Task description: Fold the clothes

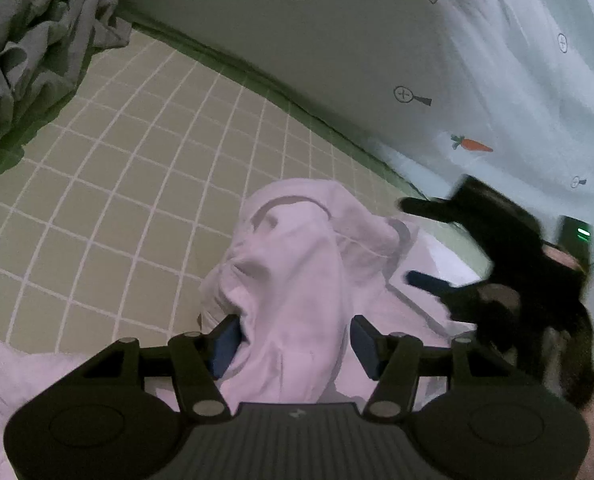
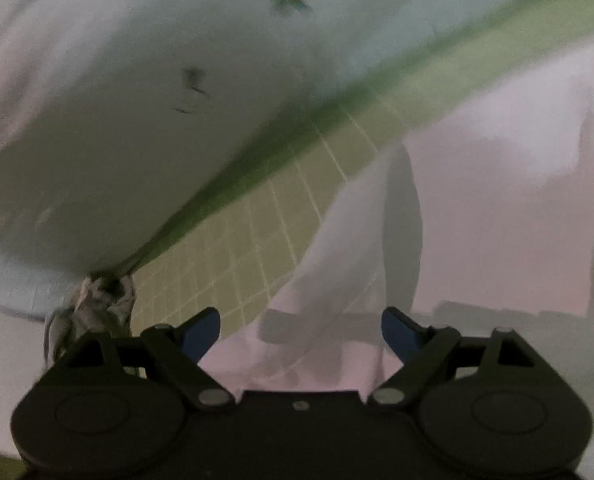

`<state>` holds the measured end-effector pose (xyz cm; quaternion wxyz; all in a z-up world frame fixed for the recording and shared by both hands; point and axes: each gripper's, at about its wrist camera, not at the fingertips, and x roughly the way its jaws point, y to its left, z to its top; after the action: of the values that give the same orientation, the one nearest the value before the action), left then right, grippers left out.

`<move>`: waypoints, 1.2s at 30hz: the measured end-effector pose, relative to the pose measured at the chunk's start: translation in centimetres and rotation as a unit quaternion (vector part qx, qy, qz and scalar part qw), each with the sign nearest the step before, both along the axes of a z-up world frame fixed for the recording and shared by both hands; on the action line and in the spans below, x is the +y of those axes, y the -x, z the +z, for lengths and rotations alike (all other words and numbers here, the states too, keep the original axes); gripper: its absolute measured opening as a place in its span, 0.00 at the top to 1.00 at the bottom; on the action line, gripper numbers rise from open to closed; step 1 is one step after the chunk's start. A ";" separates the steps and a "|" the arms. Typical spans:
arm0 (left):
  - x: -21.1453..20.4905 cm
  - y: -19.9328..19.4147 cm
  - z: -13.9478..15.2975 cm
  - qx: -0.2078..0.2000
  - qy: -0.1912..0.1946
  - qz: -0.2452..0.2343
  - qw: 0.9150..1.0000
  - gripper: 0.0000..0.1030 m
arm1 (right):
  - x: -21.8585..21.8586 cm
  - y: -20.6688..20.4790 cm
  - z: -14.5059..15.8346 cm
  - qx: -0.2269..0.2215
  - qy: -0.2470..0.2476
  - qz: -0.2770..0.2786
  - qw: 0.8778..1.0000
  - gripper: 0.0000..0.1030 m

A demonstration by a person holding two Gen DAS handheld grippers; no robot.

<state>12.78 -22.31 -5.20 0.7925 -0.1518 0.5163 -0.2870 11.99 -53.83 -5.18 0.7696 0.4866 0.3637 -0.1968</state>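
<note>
A grey garment (image 1: 29, 48) lies bunched at far left on the green checked sheet (image 1: 137, 168). The white garment (image 1: 293, 280) lies heaped at centre, bunched between the spread jaws of the left gripper (image 1: 295, 342). The right gripper (image 2: 301, 334) is wide open over white cloth, gripping nothing.

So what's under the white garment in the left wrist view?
The white garment lies on a green checked sheet, which shows around it. Whatever sits directly beneath the bunched cloth is covered.
</note>
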 end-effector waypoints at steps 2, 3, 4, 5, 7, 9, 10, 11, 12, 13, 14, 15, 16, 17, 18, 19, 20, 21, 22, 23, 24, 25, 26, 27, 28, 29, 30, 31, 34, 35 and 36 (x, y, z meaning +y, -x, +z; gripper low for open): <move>-0.1 -0.1 0.0 0.001 -0.002 -0.003 1.000 0.42 | 0.1 -0.5 -1.1 0.010 -0.024 -0.003 1.000 0.30; -0.1 -0.2 0.0 0.000 -0.004 -0.005 1.000 0.42 | 0.2 -0.5 -1.5 0.015 -0.028 0.001 0.999 0.41; -0.2 -0.2 0.0 0.001 -0.005 -0.006 1.000 0.42 | 0.5 -0.2 -1.7 0.020 -0.025 0.010 0.999 0.67; -0.3 -0.3 -0.1 0.002 -0.006 -0.007 1.000 0.42 | 0.8 0.3 -1.8 0.025 -0.014 0.025 0.999 0.91; -0.4 -0.3 -0.1 0.003 -0.007 -0.009 1.000 0.42 | 1.1 2.1 -1.5 0.031 0.027 0.036 0.998 0.98; -0.2 -0.2 0.2 0.000 -0.005 -0.015 1.000 0.41 | 1.4 4.1 -1.0 0.036 0.070 0.044 0.996 0.98; -0.1 -0.1 0.3 -0.001 -0.004 -0.019 1.000 0.41 | 1.5 5.1 -0.8 0.039 0.092 0.048 0.994 0.98; 0.2 0.0 0.7 -0.006 -0.001 -0.018 1.000 0.41 | 1.4 6.3 -0.8 0.040 0.106 0.049 0.992 0.99; 0.6 0.0 1.2 -0.010 0.002 -0.017 1.000 0.41 | 1.2 7.4 -1.1 0.040 0.107 0.046 0.992 0.99; 1.2 -0.2 1.7 -0.013 0.015 -0.009 1.000 0.41 | 1.0 8.6 -1.5 0.040 0.104 0.039 0.993 0.99; 1.9 -0.3 2.2 -0.016 0.029 0.001 0.999 0.40 | 1.0 9.7 -1.9 0.038 0.101 0.033 0.994 0.99; 2.5 -0.5 2.7 -0.019 0.042 0.010 0.999 0.40 | 0.9 10.9 -2.3 0.034 0.097 0.027 0.994 0.99; 3.1 -0.6 3.2 -0.022 0.055 0.019 0.998 0.40 | 0.9 11.7 -2.5 0.029 0.094 0.022 0.995 0.99; 3.7 -0.9 3.5 -0.026 0.061 0.030 0.997 0.40 | 0.9 12.4 -2.7 0.024 0.091 0.017 0.995 0.99; 4.0 -1.3 3.8 -0.031 0.059 0.039 0.997 0.40 | 1.0 12.7 -2.7 0.020 0.088 0.013 0.996 0.99; 4.2 -1.7 3.8 -0.035 0.051 0.044 0.997 0.40 | 1.0 12.8 -2.7 0.018 0.085 0.010 0.996 0.98; 4.3 -2.1 3.8 -0.039 0.042 0.048 0.997 0.40 | 1.0 12.8 -2.8 0.018 0.084 0.010 0.996 0.98; 4.2 -2.6 3.5 -0.038 0.036 0.045 0.998 0.40 | 1.0 12.8 -2.8 0.018 0.085 0.012 0.996 0.98; 4.1 -3.0 3.2 -0.037 0.029 0.042 0.998 0.39 | 1.0 12.9 -2.8 0.019 0.087 0.015 0.996 0.98; 4.1 -3.5 2.8 -0.036 0.023 0.039 0.998 0.38 | 1.0 12.9 -2.8 0.018 0.089 0.016 0.996 0.98; 3.8 -4.0 2.0 -0.020 0.017 0.029 0.999 0.38 | 1.0 12.9 -2.7 0.017 0.091 0.016 0.996 0.98; 3.5 -4.5 1.3 -0.005 0.010 0.022 1.000 0.37 | 1.0 12.9 -2.7 0.016 0.091 0.016 0.996 0.99; 3.2 -4.9 0.7 0.006 0.006 0.017 1.000 0.37 | 1.0 12.8 -2.7 0.015 0.091 0.016 0.996 0.99; 2.8 -5.1 0.2 0.015 0.011 0.009 1.000 0.37 | 1.0 12.6 -2.8 0.014 0.089 0.015 0.996 0.99; 2.5 -5.2 -0.3 0.024 0.017 0.002 1.000 0.37 | 0.9 12.6 -2.8 0.013 0.085 0.014 0.996 0.99; 2.1 -5.4 -0.7 0.037 0.030 -0.007 0.999 0.35 | 0.8 12.5 -2.9 0.012 0.081 0.011 0.997 0.99; 1.7 -5.5 -1.2 0.052 0.047 -0.022 0.997 0.35 | 0.8 12.5 -2.9 0.013 0.076 0.012 0.997 0.99; 1.2 -5.6 -1.5 0.059 0.053 -0.032 0.996 0.35 | 0.7 12.5 -2.9 0.014 0.074 0.013 0.997 0.99; -0.1 -5.1 -1.7 0.054 0.042 -0.051 0.996 0.39 | 0.7 11.7 -1.9 0.011 0.089 0.020 0.996 0.97; -0.2 -5.0 -1.6 0.048 0.032 -0.051 0.997 0.55 | 0.7 11.4 -1.5 0.010 0.095 0.023 0.995 0.98; -0.4 -5.0 -1.5 0.042 0.022 -0.051 0.998 0.65 | 0.7 11.1 -1.2 0.009 0.100 0.026 0.995 0.98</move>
<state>17.74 -22.69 -6.74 0.7508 -0.1552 0.5497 -0.3317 0.87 -53.11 -6.34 0.8161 0.3957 0.3614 -0.2162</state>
